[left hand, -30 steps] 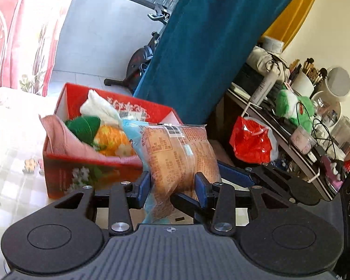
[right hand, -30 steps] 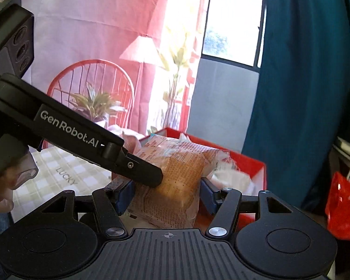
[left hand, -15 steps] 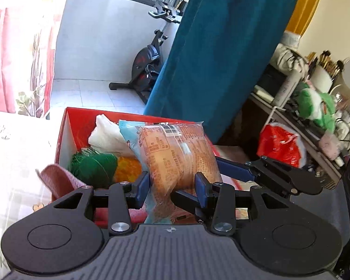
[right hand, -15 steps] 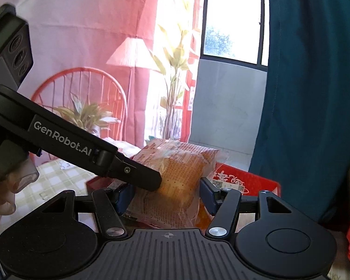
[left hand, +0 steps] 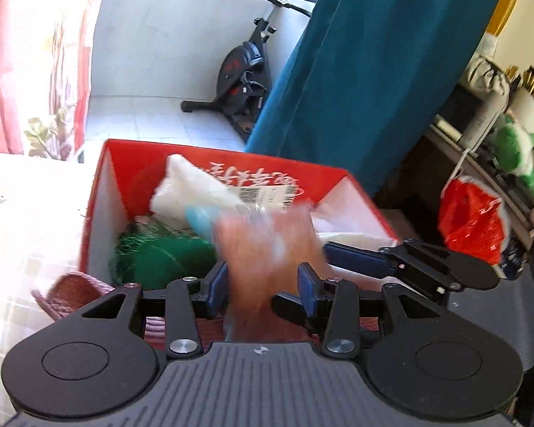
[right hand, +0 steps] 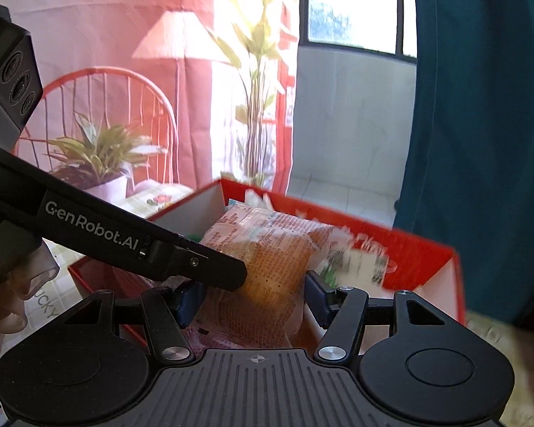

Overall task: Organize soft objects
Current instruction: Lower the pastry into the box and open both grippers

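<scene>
Since the earlier frame both grippers have tipped down over the red box (left hand: 106, 192), so its inside now fills the space ahead of the fingers, and the bread bag (left hand: 267, 256) has gone to a motion blur in the left view. That bag sits between the left gripper (left hand: 263, 283) fingers (left hand: 219, 284), whose blue pads press its two sides, closed on it. From the right wrist view the same bag (right hand: 263, 263) stands between the right gripper (right hand: 252, 297) fingers (right hand: 317, 293); its right pad looks close against the wrapper, but the left pad is partly hidden behind the other gripper's arm, so I cannot tell whether this one grips or only brackets it. Beyond the left fingertips, inside the box, lie a green yarn ball (left hand: 160, 252) to the left and a white pouch (left hand: 192, 192) further ahead. A pink cloth (left hand: 74, 291) drapes over the near box wall, left of the left fingers. The box rests on a checked desk (left hand: 21, 235).
</scene>
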Tool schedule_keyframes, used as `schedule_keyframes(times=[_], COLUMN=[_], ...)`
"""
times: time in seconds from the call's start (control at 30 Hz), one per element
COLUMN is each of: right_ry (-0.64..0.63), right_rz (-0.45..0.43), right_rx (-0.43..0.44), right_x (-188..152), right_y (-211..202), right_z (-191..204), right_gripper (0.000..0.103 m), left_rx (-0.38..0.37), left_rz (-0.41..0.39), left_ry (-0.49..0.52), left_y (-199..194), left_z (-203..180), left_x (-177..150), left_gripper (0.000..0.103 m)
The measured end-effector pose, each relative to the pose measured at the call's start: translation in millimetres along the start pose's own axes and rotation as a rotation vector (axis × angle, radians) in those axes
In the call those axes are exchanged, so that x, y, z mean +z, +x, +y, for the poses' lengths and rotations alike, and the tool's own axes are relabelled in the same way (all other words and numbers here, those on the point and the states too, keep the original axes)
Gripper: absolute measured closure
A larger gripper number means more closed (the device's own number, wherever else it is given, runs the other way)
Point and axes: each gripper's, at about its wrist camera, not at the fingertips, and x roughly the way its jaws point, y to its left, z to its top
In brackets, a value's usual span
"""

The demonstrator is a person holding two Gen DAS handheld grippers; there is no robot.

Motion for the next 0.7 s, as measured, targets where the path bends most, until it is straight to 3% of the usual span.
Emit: schedule_keyframes(times=[0.1, 0.2, 0.37, 0.7], right_ry=[-0.003, 0.009, 0.041, 0.129], right_rz=[0.011, 0.014, -0.021, -0.053], right_rx=[-0.03, -0.065, -0.116, -0.158], right_x=[-3.8, -4.9, -9.9, -41.1], right_y=[1.3, -5.0, -31.1, -88.5], right_z=[0.2, 0.2, 6.0, 25.2], right_gripper=[0.046, 0.043, 0.026, 0.01], left_rx=[0.01, 0.03, 0.041, 0.115], left_rz=[-0.012, -0.049, -0.116, -0.163], left_ry=[0.01, 0.027, 0.072, 0.108], left_y=[-6.1, -16.5, -45.2, -103.7], left_z=[0.3, -2.4, -11.8, -13.8], left_x=[-0.5, -1.4, -10.5, -46.8], left_gripper=[0.05, 0.03, 0.013, 0.003])
